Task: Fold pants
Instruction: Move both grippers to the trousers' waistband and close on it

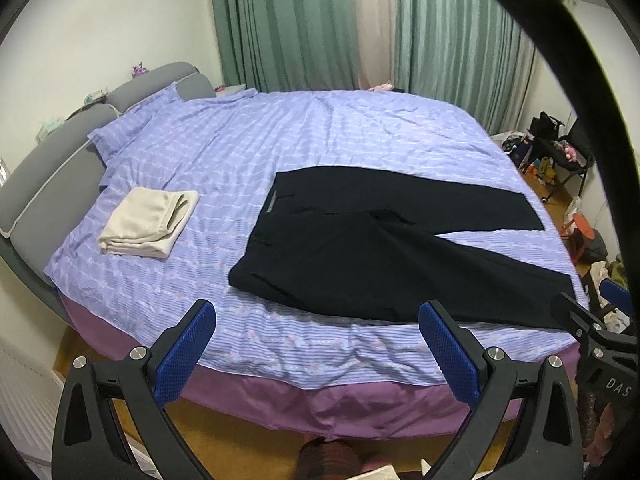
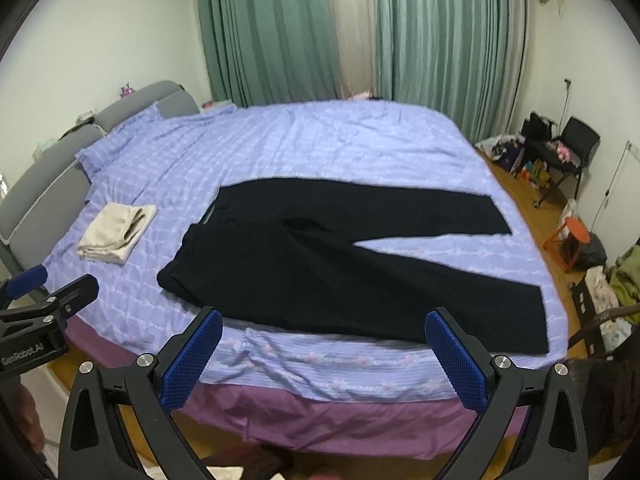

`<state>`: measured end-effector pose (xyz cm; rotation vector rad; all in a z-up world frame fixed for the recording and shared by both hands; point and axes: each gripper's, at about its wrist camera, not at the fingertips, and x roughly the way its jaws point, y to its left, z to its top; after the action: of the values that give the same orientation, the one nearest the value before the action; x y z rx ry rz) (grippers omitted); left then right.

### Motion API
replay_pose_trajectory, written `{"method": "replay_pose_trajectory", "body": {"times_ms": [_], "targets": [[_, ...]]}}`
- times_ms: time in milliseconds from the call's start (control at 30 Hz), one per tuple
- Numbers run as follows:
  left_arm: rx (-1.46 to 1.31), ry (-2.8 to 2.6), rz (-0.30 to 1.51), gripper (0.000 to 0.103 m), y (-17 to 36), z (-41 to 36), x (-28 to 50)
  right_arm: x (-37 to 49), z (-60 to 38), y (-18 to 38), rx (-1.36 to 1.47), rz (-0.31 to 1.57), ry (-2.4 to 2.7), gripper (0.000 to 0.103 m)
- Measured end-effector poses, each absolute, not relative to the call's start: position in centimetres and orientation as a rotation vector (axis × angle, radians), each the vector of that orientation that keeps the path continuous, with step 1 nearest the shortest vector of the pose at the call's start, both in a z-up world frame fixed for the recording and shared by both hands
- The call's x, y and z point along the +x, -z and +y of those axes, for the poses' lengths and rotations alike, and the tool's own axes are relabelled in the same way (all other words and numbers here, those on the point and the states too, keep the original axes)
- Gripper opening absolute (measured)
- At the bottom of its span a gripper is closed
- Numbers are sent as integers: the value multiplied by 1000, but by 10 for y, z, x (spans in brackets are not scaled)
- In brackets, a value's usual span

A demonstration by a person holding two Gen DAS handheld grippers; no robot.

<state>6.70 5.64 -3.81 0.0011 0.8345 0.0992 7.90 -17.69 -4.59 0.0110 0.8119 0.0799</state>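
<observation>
- Pants: black, spread flat on the bed, just ahead of both claws; waistband ahead-left, legs splayed in a V to the right.
- Left claw released, empty, hanging short of the near bed edge. Right claw likewise released and empty.
- Likely step: bring one leg onto the other. Advice: pinch near leg at hem and at waistband, lift low, lay edges matched.
- Folded cream cloth lies far ahead-left, clear of the pants.
</observation>
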Motion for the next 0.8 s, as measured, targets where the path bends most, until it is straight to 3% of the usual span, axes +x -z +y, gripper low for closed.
{"method": "replay_pose_trajectory", "body": {"times_ms": [433,800], "targets": [[-17,-20,980,103,129,140,171,166,-123,140,137,1000,35,103],[-64,-57,1139,103,228,160,229,219,-125,249,256,1173,74,100]]}}
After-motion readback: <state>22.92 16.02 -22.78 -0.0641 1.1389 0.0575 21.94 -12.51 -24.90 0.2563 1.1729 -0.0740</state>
